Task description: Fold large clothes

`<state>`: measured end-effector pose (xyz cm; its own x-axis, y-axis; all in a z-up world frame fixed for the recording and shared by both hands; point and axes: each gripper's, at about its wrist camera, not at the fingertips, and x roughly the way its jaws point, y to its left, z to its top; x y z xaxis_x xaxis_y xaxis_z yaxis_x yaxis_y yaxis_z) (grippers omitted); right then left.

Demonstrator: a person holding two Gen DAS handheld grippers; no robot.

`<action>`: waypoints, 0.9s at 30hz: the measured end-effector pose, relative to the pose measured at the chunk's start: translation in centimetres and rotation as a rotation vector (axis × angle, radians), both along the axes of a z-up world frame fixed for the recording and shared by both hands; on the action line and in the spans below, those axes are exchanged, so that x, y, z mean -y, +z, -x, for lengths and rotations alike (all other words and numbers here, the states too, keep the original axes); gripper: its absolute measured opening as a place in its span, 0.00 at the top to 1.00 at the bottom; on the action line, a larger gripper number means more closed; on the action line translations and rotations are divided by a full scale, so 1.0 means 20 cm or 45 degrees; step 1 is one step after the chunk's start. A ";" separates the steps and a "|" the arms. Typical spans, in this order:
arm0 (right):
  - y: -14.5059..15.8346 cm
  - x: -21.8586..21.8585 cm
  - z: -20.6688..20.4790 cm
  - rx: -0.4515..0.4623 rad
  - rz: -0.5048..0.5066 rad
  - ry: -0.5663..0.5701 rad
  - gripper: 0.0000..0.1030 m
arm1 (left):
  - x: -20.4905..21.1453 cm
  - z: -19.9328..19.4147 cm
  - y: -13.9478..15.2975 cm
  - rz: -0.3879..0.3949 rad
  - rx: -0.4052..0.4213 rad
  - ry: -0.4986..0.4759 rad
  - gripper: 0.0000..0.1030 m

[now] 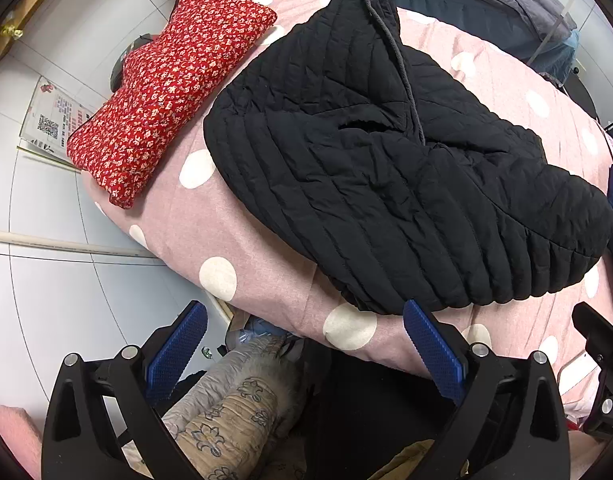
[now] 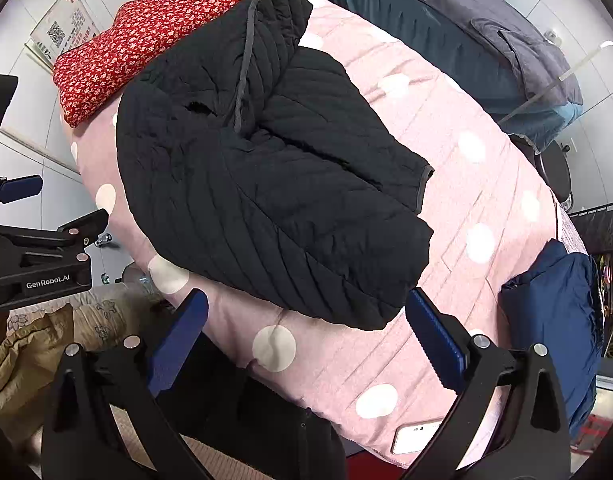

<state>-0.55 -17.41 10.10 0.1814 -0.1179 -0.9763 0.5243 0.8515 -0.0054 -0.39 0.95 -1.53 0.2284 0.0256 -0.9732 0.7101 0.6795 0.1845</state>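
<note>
Bare bed [image 2: 446, 184] lies right of the jacket [image 2: 266, 184]; red bundle [image 1: 166, 96] crowds its left, blue bundle [image 2: 554, 320] the right edge.

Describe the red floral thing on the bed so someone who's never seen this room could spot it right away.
Find the pink bedspread with white polka dots. At its far left edge, beside the big black quilted jacket, lies a folded red garment. It is the only patterned piece there, bright red with tiny pale flowers, unlike the plain black jacket and the plain navy bundle.
</note>
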 end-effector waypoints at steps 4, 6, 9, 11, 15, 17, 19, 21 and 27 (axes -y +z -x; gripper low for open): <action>0.00 0.00 0.00 -0.003 0.001 0.001 0.05 | 0.01 -0.02 0.01 -0.004 -0.004 0.001 0.06; 0.00 0.00 0.00 -0.004 0.000 0.002 0.05 | 0.01 -0.01 0.01 -0.005 -0.003 0.002 0.06; 0.00 0.00 0.00 -0.004 0.000 0.002 0.05 | 0.01 -0.01 0.01 -0.005 -0.002 0.003 0.06; 0.00 0.00 -0.01 -0.004 0.000 0.001 0.05 | 0.01 -0.02 0.01 -0.005 -0.005 0.001 0.06; 0.00 0.00 0.00 -0.006 -0.001 0.000 0.05 | 0.01 -0.03 0.01 -0.006 -0.008 0.004 0.06; 0.00 0.00 -0.01 -0.008 -0.002 0.000 0.05 | 0.01 -0.03 0.01 -0.008 -0.008 0.003 0.06; -0.01 0.00 -0.01 -0.009 -0.003 0.001 0.05 | 0.01 -0.03 0.01 -0.008 -0.009 0.003 0.06; -0.01 0.00 0.00 -0.011 -0.005 0.002 0.05 | 0.01 -0.03 0.01 -0.009 -0.011 0.002 0.06; -0.01 0.01 0.00 -0.017 -0.011 -0.001 0.05 | 0.00 -0.02 0.02 -0.013 -0.017 -0.002 0.06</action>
